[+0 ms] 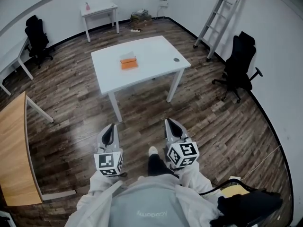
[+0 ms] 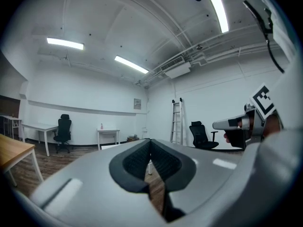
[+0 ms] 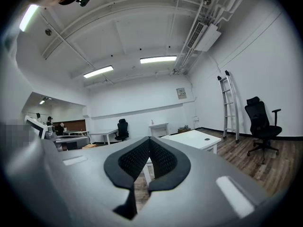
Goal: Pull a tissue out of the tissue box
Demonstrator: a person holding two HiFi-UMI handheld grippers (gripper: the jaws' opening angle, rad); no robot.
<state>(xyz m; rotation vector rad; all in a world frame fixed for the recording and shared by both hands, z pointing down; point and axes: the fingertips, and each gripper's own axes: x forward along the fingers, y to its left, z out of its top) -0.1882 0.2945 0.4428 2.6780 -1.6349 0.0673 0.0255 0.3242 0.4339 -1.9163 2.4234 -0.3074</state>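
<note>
On white table [image 1: 156, 56], tissue box [image 1: 129, 62] flat, long axis left-right

Very little can be read. A single short pale word [image 1: 152, 213] is printed on the person's grey garment [image 1: 142, 200] in the head view (it stands upside down to that camera), and its letters are too blurred to spell with certainty. The cubes on the left tool [image 1: 110, 128] and the right tool [image 1: 169, 123] bear black-and-white square marker patterns, with no letters or numbers. A small plaque [image 3: 181, 93] hangs on the far wall in the right gripper view, its print too small to make out.
</note>
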